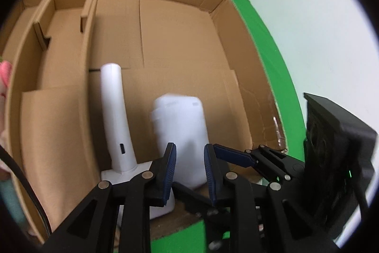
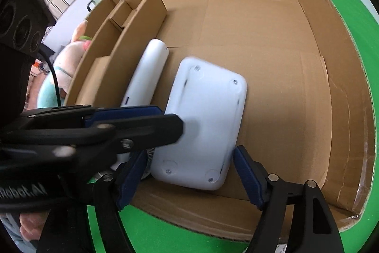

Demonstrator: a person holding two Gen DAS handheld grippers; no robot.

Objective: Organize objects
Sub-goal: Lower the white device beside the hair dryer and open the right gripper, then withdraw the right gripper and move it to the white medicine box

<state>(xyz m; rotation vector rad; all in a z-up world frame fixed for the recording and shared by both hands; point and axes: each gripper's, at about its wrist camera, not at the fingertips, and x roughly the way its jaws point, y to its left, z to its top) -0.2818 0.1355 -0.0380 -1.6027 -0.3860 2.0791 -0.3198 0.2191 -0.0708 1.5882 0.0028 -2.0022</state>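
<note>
white device [image 2: 203,125] in cardboard box [image 2: 260,39], right gripper [image 2: 189,172] open w/ it between.

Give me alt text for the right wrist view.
A white rounded slab lies screw-side up in a cardboard box, between the right gripper's open jaws. A white tube lies beside it, and the left gripper reaches in over the slab.

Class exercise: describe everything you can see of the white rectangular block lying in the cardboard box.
The white block is a flat, rounded-corner slab of matt, plastic-looking material. The face showing has small screws near its corners and faint round pads. It lies inside the cardboard box, beside a white curved handle. The right tool straddles its near end, pads clear of its sides. The left tool reaches over it; contact cannot be told.
</note>
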